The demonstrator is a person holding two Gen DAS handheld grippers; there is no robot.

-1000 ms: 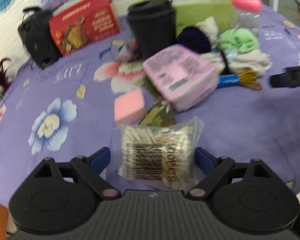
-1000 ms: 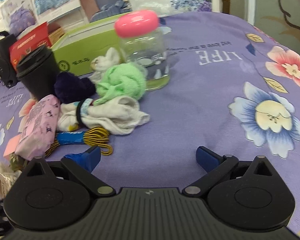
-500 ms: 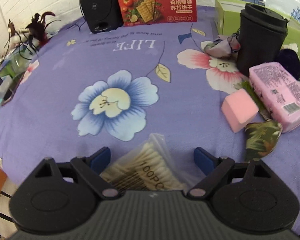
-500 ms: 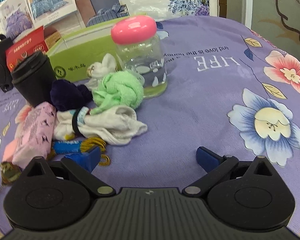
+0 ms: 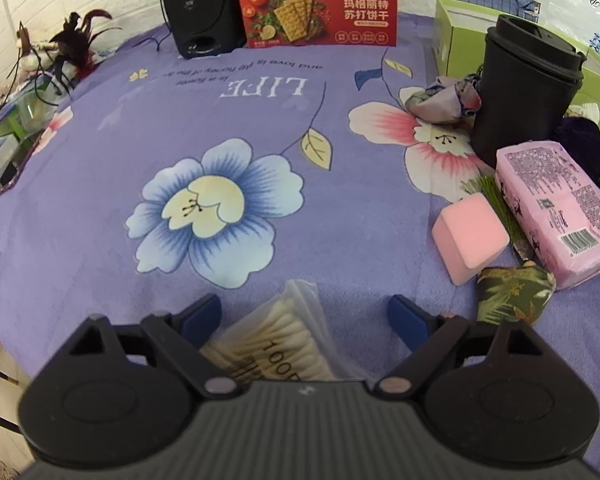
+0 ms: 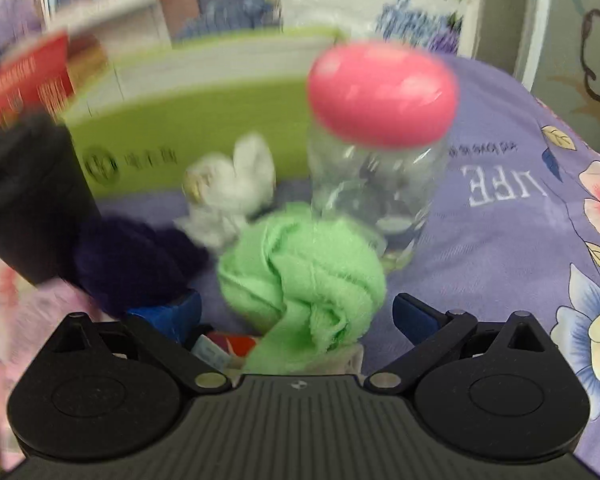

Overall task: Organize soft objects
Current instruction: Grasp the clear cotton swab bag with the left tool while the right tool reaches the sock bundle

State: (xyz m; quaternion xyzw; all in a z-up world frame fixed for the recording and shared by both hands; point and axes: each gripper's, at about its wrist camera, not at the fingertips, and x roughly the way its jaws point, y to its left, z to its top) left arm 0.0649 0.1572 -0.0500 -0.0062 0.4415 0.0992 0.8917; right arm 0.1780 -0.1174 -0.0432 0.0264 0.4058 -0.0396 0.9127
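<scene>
Right gripper (image 6: 296, 312) gapes around a blurry green cloth (image 6: 300, 280), left gripper (image 5: 304, 314) gapes over a half-hidden swab bag (image 5: 276, 344), neither gripped.

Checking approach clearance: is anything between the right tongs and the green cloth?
Nothing visible. The green cloth sits directly ahead of the open right tongs, between their tips. The pink-lidded jar stands behind it, not in the path.
</scene>
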